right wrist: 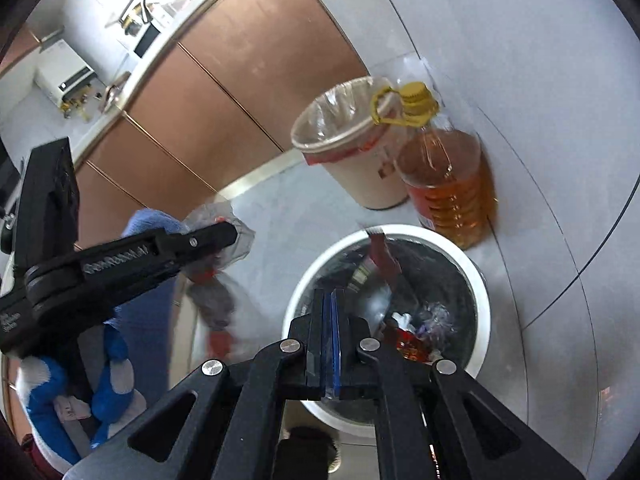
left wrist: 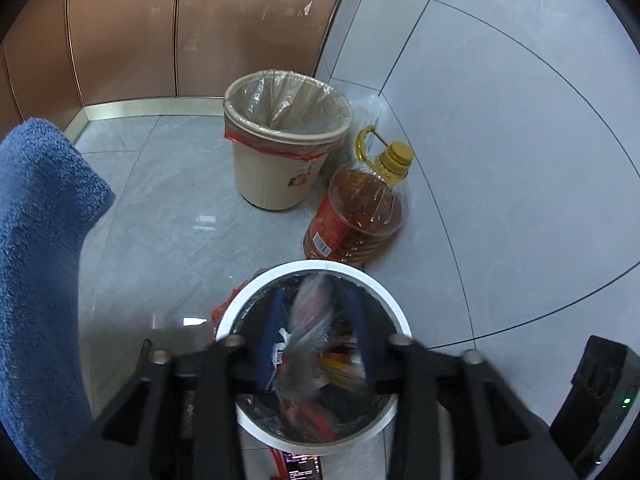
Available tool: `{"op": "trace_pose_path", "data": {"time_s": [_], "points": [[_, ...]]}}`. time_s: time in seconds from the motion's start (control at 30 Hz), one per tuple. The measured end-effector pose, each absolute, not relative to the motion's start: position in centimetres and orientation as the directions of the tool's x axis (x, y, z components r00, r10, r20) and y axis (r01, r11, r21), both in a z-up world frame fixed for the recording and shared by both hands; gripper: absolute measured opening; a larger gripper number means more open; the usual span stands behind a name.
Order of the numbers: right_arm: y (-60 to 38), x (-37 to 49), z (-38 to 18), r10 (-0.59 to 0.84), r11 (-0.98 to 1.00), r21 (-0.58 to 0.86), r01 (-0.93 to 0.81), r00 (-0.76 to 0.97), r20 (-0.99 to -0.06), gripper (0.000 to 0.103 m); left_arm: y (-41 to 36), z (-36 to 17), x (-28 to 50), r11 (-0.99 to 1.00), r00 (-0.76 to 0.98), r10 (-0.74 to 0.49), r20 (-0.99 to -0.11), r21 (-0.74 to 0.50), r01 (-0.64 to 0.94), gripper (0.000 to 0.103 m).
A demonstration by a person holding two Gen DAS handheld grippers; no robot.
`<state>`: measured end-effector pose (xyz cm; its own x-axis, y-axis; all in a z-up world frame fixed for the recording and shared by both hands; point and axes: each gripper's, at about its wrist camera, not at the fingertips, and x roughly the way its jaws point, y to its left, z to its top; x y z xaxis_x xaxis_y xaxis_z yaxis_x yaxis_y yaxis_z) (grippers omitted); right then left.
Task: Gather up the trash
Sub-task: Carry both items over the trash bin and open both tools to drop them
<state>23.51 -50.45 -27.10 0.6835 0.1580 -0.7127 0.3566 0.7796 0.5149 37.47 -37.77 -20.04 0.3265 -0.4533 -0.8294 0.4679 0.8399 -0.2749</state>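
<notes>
A: What is seen between the left gripper's (left wrist: 316, 336) parted jaws?
B: A blurred clear plastic wrapper (left wrist: 308, 336) is seen, above the white bin (left wrist: 394, 316).
A: And beyond?
B: A lined beige bin (left wrist: 276, 176) is flanked by an oil bottle (left wrist: 360, 208).

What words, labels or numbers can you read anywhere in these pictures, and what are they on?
None can be read for certain.
Oil bottle: red label with a barcode, print too small.
Beige bin: a small picture sticker, no legible text.
Left gripper: embossed lettering on its finger, blurred.
Wrappers in the white bin: print blurred.
</notes>
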Motion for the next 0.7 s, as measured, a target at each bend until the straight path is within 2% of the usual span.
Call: {"op": "trace_pose_path", "data": {"time_s": [0.23,0.37,0.7], "points": [[-50.3,23.3,-27.6,0.134,0.782,0.492,0.382,0.669,-0.731,0.011,-36.5,-19.5,37.0,0.832,0.310,-0.481,-0.820,-0.315,0.457,0.041],[-49.8,22.8,-26.4,0.129,0.785,0.493,0.374,0.680,-0.721,0.021,-34.9,-17.7,36.1,0.836,0.337,-0.486,-0.806,-0.317,0.447,0.041],[-46.2,20.6,-18.2,0.109,0.823,0.489,0.290,0.764,-0.636,0.029,-27.6,-9.8,32.5,0.849,0.471,-0.502,-0.726,-0.310,0.427,0.041]]}}
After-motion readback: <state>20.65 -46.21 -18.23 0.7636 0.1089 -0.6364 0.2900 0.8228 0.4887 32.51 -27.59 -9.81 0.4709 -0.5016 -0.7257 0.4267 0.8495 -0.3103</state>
